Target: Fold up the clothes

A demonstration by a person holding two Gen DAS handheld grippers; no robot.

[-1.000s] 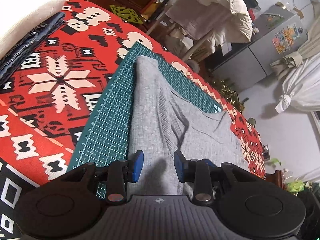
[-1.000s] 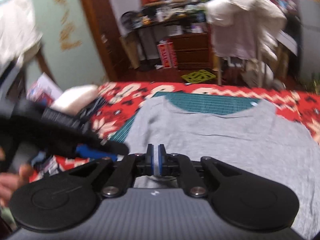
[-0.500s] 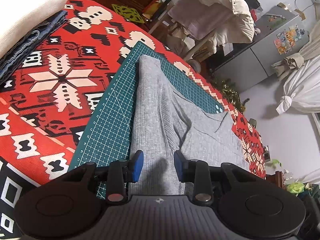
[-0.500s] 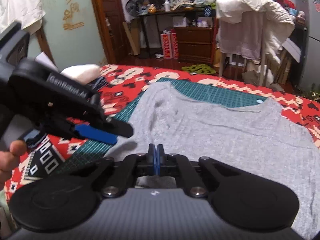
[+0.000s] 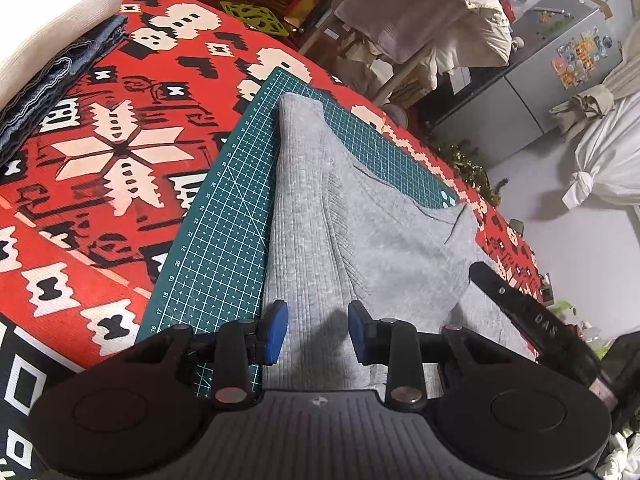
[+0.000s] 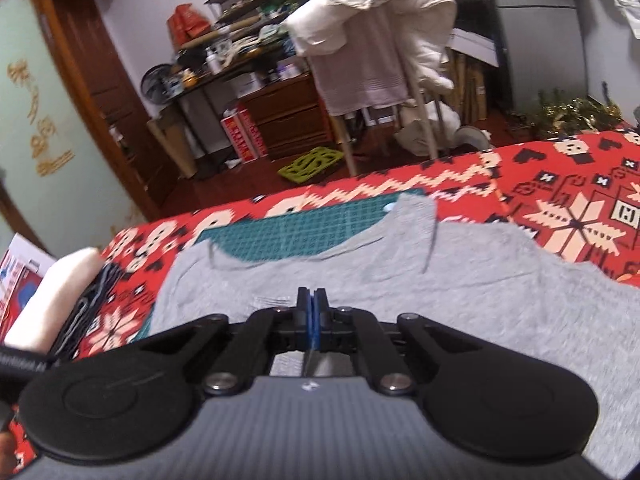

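Observation:
A grey knit garment (image 5: 312, 220) lies spread over a green cutting mat (image 5: 224, 240) on a red patterned blanket (image 5: 100, 160). My left gripper (image 5: 316, 330) hovers over the garment's near left part, open, with only cloth below its blue pads. In the right wrist view the garment (image 6: 440, 300) stretches across the mat (image 6: 304, 232). My right gripper (image 6: 312, 308) is shut at the cloth's near edge, its pads pressed together with small puckers in the fabric beside them. Its black body (image 5: 520, 312) shows at the right of the left wrist view.
A folded white cloth (image 5: 48, 12) lies on folded denim (image 5: 52, 80) at the blanket's left end. Beyond the far edge stands a chair draped with pale clothes (image 6: 372, 40), with shelves, drawers and a grey fridge (image 5: 560, 60) behind.
My right gripper's small gap shut. It then swung sideways and rolled, and its body came into the left wrist view at the right. The left gripper stayed still.

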